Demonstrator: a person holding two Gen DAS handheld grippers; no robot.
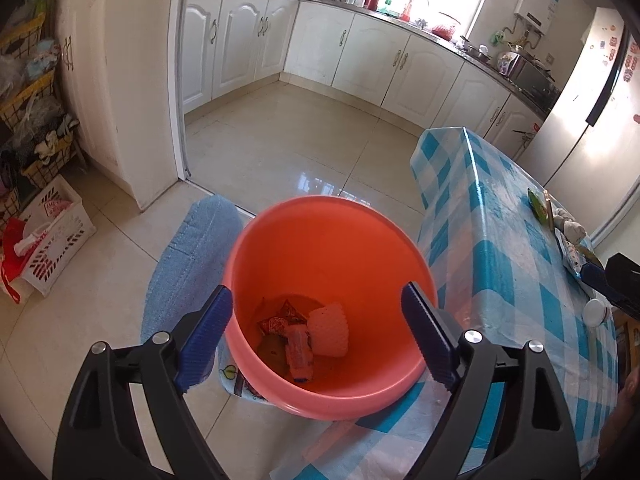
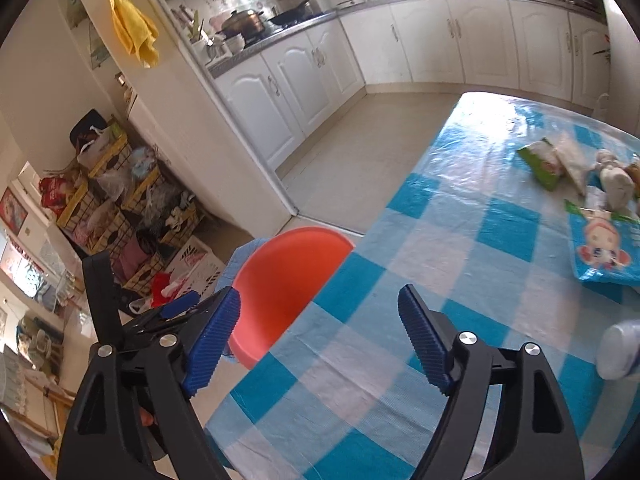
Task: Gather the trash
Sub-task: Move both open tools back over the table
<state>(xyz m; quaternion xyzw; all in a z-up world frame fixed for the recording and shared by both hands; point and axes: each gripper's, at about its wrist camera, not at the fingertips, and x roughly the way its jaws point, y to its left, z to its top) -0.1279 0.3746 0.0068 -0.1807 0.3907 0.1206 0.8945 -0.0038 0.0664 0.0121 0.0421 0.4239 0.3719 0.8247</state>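
While nothing is being gripped between its ribbed blue pads (image 1: 208, 336), the left gripper (image 1: 318, 336) is being held spread wide directly above the orange bin (image 1: 320, 240), which is standing on the tiled floor (image 1: 280, 148) just beside the corner of the table, partly on a blue mat (image 1: 188, 256). At the bottom of the bin, a white foam net sleeve (image 1: 329, 330) and a few red snack wrappers (image 1: 280, 320) are lying loose. Over the blue-checked tablecloth (image 2: 420, 264), the right gripper (image 2: 318, 340) is likewise being carried with its pads apart and empty, the bin's rim showing past its left finger. Further along the table, the remaining trash is waiting: a green snack packet (image 2: 540, 164) with a pale bag touching it, a crumpled beige wad (image 2: 616, 184) nearby, a flat blue cartoon-printed pack (image 2: 604, 256) and, at the right edge, a white container (image 2: 618, 354) too blurred to identify. These wrappers are judged to be very light, thin and crinkly, likely slippery on the glossy plastic cloth, so each is probably best pinched at a raised edge or corner rather than pressed flat. By the same reckoning, the wad is soft and can be squeezed across its middle, while the container seems stiffer and is best taken across its sides.
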